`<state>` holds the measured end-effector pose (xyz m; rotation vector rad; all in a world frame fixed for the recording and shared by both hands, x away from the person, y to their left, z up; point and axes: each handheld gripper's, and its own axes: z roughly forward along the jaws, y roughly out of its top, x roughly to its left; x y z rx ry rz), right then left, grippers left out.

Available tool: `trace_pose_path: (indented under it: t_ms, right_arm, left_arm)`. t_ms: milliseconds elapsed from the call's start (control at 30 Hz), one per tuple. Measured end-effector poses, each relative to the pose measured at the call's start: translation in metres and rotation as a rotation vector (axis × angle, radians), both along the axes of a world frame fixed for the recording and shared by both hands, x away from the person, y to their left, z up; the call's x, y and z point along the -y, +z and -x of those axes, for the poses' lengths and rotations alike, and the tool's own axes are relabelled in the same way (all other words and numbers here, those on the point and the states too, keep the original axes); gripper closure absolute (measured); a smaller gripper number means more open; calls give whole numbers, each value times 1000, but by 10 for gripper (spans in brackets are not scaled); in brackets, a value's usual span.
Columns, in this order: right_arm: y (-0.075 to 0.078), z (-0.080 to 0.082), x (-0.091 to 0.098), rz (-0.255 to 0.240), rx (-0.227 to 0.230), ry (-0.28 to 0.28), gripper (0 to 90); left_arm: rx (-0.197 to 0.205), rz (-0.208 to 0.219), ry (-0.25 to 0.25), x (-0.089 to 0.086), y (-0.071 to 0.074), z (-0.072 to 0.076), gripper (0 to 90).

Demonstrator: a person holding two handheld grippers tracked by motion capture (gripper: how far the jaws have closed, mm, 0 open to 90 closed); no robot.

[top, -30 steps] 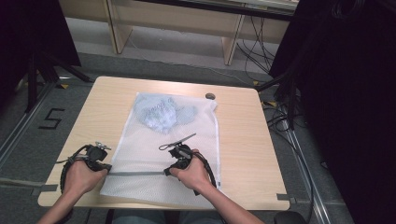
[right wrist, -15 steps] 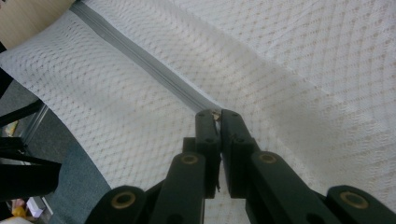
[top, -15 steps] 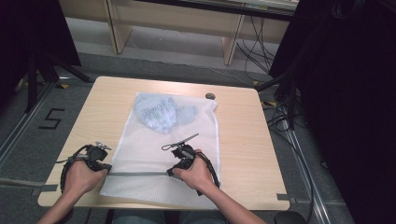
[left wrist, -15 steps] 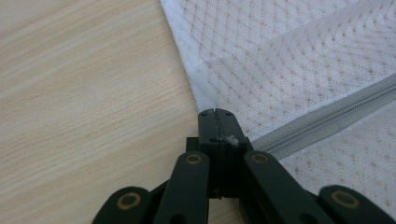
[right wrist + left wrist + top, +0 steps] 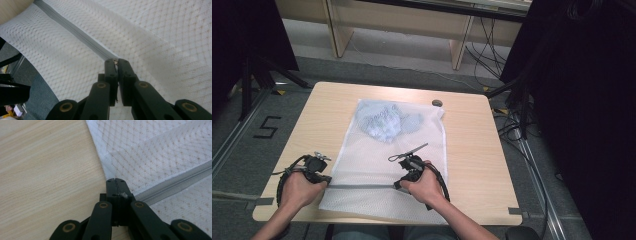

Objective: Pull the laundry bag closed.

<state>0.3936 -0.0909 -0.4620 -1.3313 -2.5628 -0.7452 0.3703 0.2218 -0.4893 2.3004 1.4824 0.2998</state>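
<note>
I've got the mesh laundry bag (image 5: 382, 165) flat mid-desk, toward the near edge. L gripper (image 5: 116, 187) clamped on the bag's left edge at the zipper (image 5: 175, 185) end to anchor it; R gripper (image 5: 115, 63) pinched on what looks like the zip pull, prob for sliding along. Blue cloth (image 5: 384, 122) sits inside, at the bag's far end.

A black "5" (image 5: 264, 127) is marked on the grey floor (image 5: 242, 165) left of the table (its top toward the table). Dark cursive writing (image 5: 379, 116) runs across the pale blue cloth (image 5: 387, 124) inside the mesh bag (image 5: 427, 150), too small and blurred to read. No other lettering can be made out.
</note>
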Motion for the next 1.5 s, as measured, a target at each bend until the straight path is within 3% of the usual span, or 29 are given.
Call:
trace_pose_path:
  t_ms: [33, 67, 100, 433, 467, 500, 533, 567, 633, 667, 700, 767, 800, 900, 933, 1033, 1067, 1167, 1267, 1400, 1500]
  right_arm:
    - [0, 0, 0, 0, 0, 0, 871]
    - [0, 2, -1, -2, -28, -38, 871]
    - [0, 1, 1, -10, -17, -9, 872]
    - [-2, 1, 9, -10, -30, -28, 871]
    - [-2, 0, 13, 32, -20, -6, 871]
    - [-3, 0, 14, 10, -19, -2, 871]
    - [-4, 0, 16, 20, -6, 7, 871]
    - [-3, 0, 16, 11, -16, 3, 871]
    - [-4, 0, 18, 13, -12, 1, 871]
    - [-4, 0, 18, 13, -12, 1, 871]
    - [-4, 0, 19, 20, -16, -4, 871]
    - [-4, 1, 20, 21, -17, -8, 871]
    - [-4, 1, 21, 16, -13, -13, 871]
    - [-4, 0, 23, 20, -10, 3, 871]
    - [-4, 0, 23, 18, -15, -7, 871]
    - [-3, 0, 25, 24, -17, -4, 871]
    - [-4, 1, 26, 27, -20, -10, 871]
    - [-5, 1, 27, 29, -12, -17, 871]
    - [-2, 2, 27, 24, -35, -20, 871]
    - [-3, 2, 28, 25, -16, -11, 871]
    - [-2, 2, 29, 29, -30, -19, 871]
  left_arm:
    - [0, 0, 0, 0, 0, 0, 898]
    - [0, 1, 1, 0, 0, 0, 898]
    - [5, 10, 10, 0, -1, 0, 898]
    - [5, 9, 8, 0, -1, 0, 898]
    - [-2, 1, -2, 0, 0, 0, 897]
    - [13, 12, 2, 0, -1, 0, 898]
    - [21, 14, 4, 0, -2, 0, 898]
    - [-1, 1, 0, 0, 0, 0, 898]
    - [0, 2, 0, 0, 0, 0, 898]
    - [19, 14, 3, 0, -2, 0, 898]
    - [1, 2, 1, 0, 0, 0, 898]
    - [18, 14, 3, 0, -2, 0, 898]
    - [-1, 2, 0, 0, 0, 0, 898]
    - [23, 22, 9, 0, -2, 0, 898]
    - [3, 5, -2, 0, 0, 0, 898]
    - [20, 15, 5, 0, -2, 0, 897]
    - [7, 11, 11, 0, -1, 0, 898]
    - [18, 14, 2, 0, -2, 0, 898]
    - [-1, 4, -4, -1, 0, 0, 898]
    - [15, 17, 4, 0, -2, 0, 898]
    - [6, 7, 0, 0, -1, 0, 898]
